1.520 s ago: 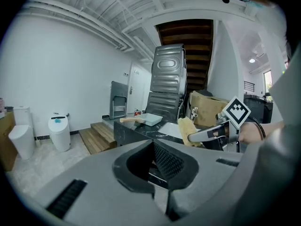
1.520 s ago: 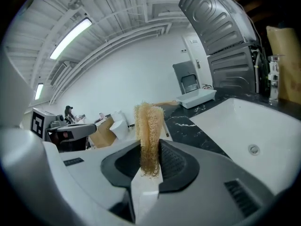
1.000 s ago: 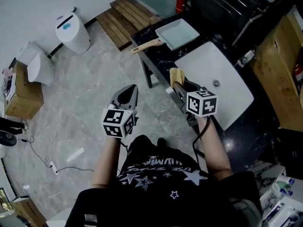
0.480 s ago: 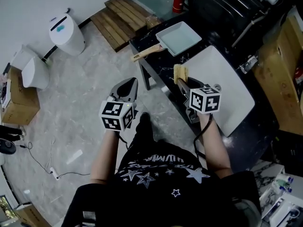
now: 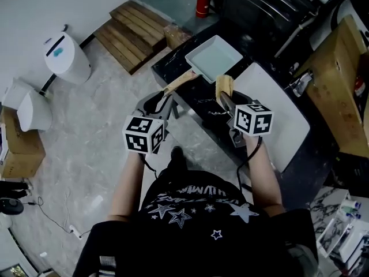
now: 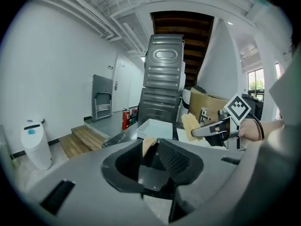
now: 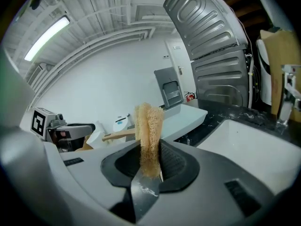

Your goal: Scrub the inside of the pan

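A dark stone surface (image 5: 199, 105) runs across a bare workshop room with a pale tiled floor (image 5: 86, 126). A white sink (image 5: 277, 120) is sunk into the surface at about 3 o'clock in the head view.

The square white pan (image 5: 214, 57) sits on the surface at about 1 o'clock. Its wooden handle (image 5: 177, 83) points out past the edge toward 7 o'clock.

We hold the left tongs (image 5: 157, 101) just short of that handle's free end. Their jaws were together a moment ago and have just been opening, so they now stand partly apart. The left gripper view shows the tan tip of the handle in the gap ahead of them. Nothing is pressed between the pads.

The right tongs (image 5: 223, 98) are clamped on a tan fibrous scrubber (image 5: 223, 86), which stands upright out of the jaws. It hangs over the dark surface at the pan's 6 o'clock corner, near the pan but not inside it.

Compared with a second ago, we have stepped in toward the surface. Both tongs have travelled toward 12 o'clock, and the pan now lies much closer ahead of them.

We judge this to be the end of the approach. The left tongs look readied to take the handle and steady the pan. The scrubber has yet to reach the inside, so scrubbing has not begun.

The handle tip must sit squarely between the left pads before they close. Otherwise the pan may swing on the smooth stone.
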The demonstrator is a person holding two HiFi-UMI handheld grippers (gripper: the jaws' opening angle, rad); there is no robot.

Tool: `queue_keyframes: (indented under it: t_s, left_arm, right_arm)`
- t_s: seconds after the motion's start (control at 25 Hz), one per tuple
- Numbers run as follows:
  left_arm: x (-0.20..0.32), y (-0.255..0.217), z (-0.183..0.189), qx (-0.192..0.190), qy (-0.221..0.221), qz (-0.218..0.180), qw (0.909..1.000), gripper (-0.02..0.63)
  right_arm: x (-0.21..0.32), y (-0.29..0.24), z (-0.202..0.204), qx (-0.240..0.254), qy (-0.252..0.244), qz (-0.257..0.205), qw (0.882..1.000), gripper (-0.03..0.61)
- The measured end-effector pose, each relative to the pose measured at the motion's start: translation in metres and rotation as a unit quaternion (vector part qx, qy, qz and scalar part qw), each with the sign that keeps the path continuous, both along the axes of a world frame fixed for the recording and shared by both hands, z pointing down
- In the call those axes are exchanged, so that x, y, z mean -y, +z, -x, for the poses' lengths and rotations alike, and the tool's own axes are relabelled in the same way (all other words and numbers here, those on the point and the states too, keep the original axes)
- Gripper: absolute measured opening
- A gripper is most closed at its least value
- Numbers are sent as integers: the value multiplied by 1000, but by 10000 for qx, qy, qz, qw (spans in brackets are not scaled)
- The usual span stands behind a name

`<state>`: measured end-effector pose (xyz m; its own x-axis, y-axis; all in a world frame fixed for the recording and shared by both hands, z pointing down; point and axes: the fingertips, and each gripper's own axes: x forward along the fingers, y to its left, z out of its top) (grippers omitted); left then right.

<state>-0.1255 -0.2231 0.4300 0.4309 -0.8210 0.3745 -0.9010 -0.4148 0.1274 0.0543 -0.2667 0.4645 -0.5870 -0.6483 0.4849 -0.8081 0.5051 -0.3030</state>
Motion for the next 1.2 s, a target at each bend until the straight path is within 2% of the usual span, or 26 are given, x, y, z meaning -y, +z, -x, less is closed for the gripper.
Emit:
queue_keyframes:
  t_s: [0.04,0.2,0.36,0.52,0.68,0.84,1.08,1.2]
  left_arm:
    - [6,1,-1,23,113,17,9999,112]
    - [27,9,-6,240,608,150,9977,251]
    - [43,21,-6,346,943,365,9943,281]
    - [52,43,-10,553,1324,773,9866,284]
    - [62,52,-10,549,1479,910,9833,284]
    - [68,63,-16,627,1819,1220,9737,279]
    - [78,72,-24,561,2075,1458,9657,256]
    - [78,74,-27,514,2137,1599,9624,217]
  right_arm:
    - [4,-1,0,-17,56,-8,10000,88]
    - [18,-4,-2,-105,289,-13,9995,87]
    - [33,-8,1,-179,434,-40,9989,89]
    - [45,-9,3,-252,556,-37,9981,89]
    - [53,-8,6,-334,670,-23,9972,89]
    - [59,-6,5,-376,807,4,9960,89]
    - [70,-2,6,-460,968,37,9942,89]
    - [74,0,6,-547,1043,34,9930,89]
